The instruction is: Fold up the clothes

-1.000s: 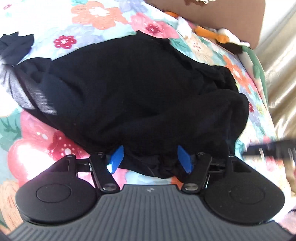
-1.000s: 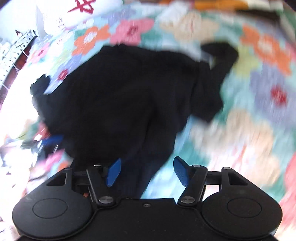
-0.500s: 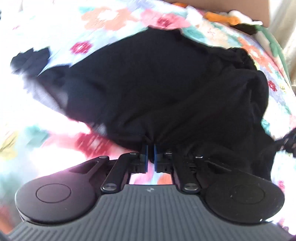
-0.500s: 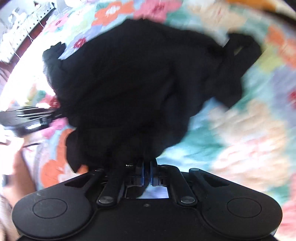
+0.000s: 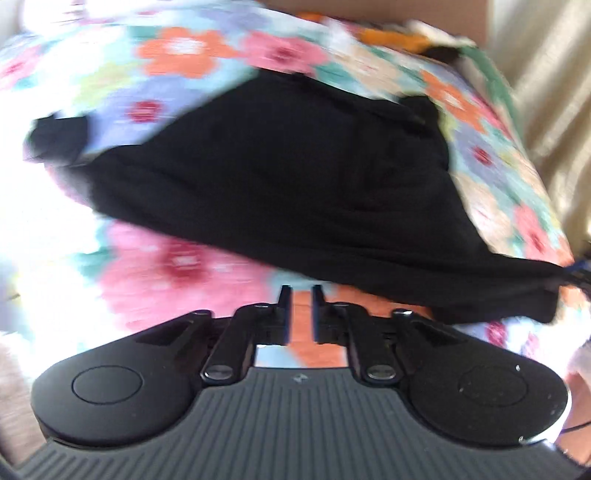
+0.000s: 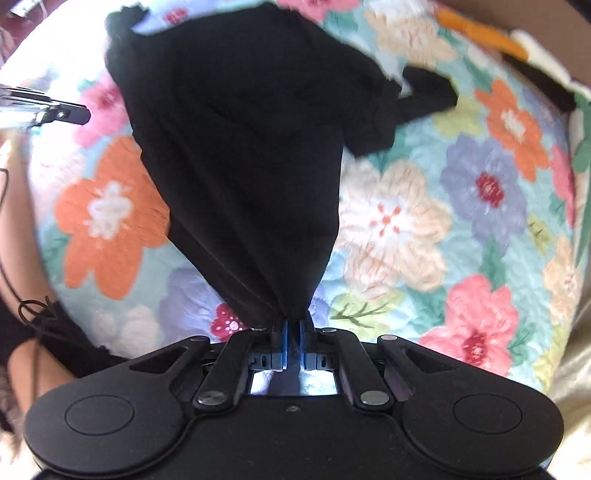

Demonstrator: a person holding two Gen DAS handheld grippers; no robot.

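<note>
A black garment (image 5: 280,177) lies spread on the floral bedspread (image 5: 177,266). My left gripper (image 5: 301,295) hovers just short of its near edge. The jaws are opening, with a narrow gap and only bedspread showing between them. In the right wrist view my right gripper (image 6: 291,326) is shut on a bunched edge of the black garment (image 6: 240,147), which runs taut away from the pads. One strap or sleeve (image 6: 428,96) trails to the right. The left gripper (image 6: 55,110) shows at the left edge, apart from the cloth.
A cardboard box (image 5: 369,7) and an orange-and-white soft toy (image 5: 391,37) sit at the far end of the bed. A pale curtain (image 5: 554,74) hangs on the right. A person's arm (image 6: 14,229) is at the left of the right wrist view.
Both grippers closed on the garment's near edge. The left has since let go and parted its jaws. The right has kept its grip and lifted, pulling the cloth taut.
</note>
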